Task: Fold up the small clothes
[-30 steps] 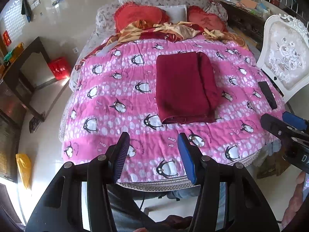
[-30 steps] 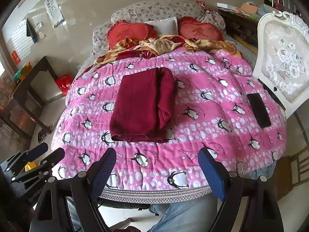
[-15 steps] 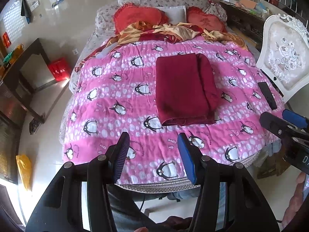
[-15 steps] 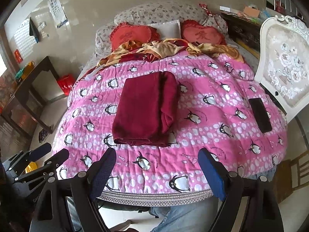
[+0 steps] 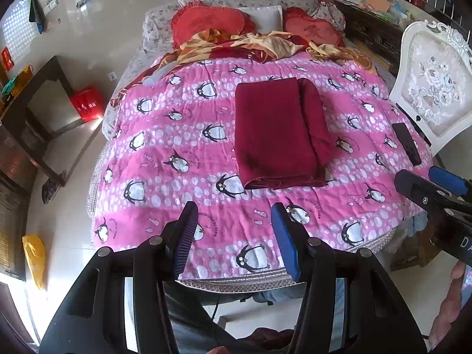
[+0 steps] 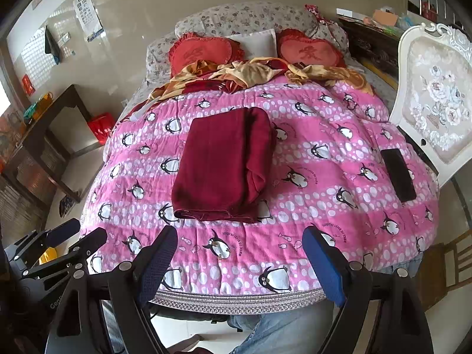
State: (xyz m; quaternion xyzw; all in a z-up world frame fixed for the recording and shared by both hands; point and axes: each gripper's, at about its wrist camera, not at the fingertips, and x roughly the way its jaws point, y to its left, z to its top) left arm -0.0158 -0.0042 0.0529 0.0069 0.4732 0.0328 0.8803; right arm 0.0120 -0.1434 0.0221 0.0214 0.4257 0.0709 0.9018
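A dark red garment lies folded into a neat rectangle on the pink penguin blanket; it also shows in the right wrist view. My left gripper is open and empty, held above the bed's near edge, short of the garment. My right gripper is open wide and empty, also at the near edge, below the garment. Each gripper shows at the edge of the other's view: the right gripper and the left gripper.
A black phone lies on the blanket's right side beside a white ornate chair. Red heart pillows and crumpled gold-and-red cloth sit at the bed's far end. A dark wooden table stands left.
Both grippers have drifted slightly back and up from the bed. The garment has not moved.
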